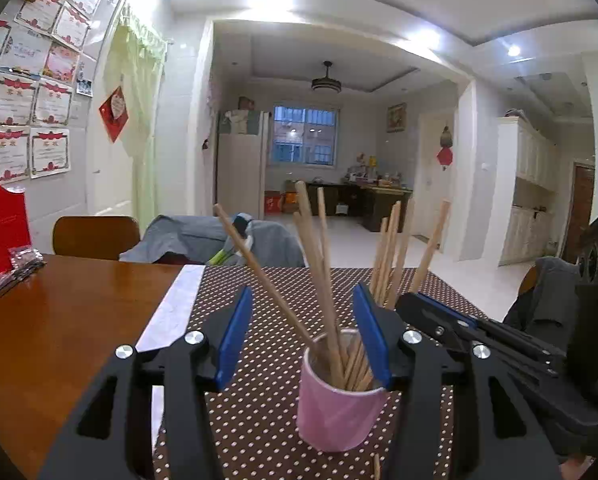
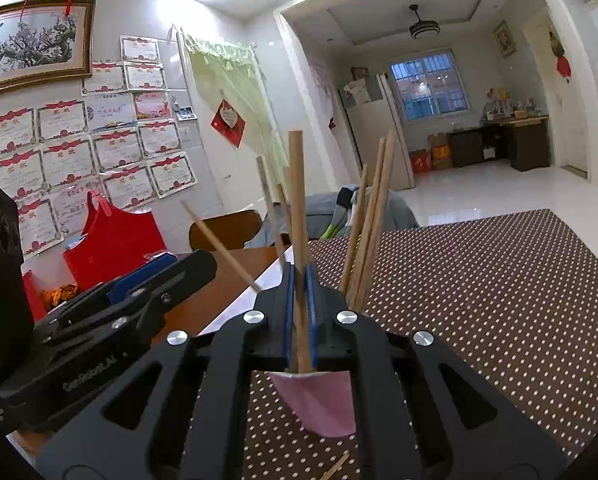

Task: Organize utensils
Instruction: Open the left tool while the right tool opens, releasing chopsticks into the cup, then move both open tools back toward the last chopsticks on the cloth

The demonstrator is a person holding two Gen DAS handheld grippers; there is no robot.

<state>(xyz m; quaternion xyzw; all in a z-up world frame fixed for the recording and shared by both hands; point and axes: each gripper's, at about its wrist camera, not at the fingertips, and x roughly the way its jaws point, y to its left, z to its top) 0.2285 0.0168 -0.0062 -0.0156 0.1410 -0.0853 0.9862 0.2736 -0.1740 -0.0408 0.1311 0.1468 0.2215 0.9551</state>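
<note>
From my left wrist camera, the left gripper [image 1: 303, 334] has its blue jaws spread wide, gripping nothing — the pink paper cup [image 1: 337, 410] of wooden chopsticks [image 1: 327, 280] sits at five o'clock on the brown polka-dot mat [image 1: 259, 400]. From the right wrist camera, my right gripper [image 2: 300, 280] is clamped on one wooden chopstick [image 2: 297, 200] standing over the cup at six o'clock.
</note>
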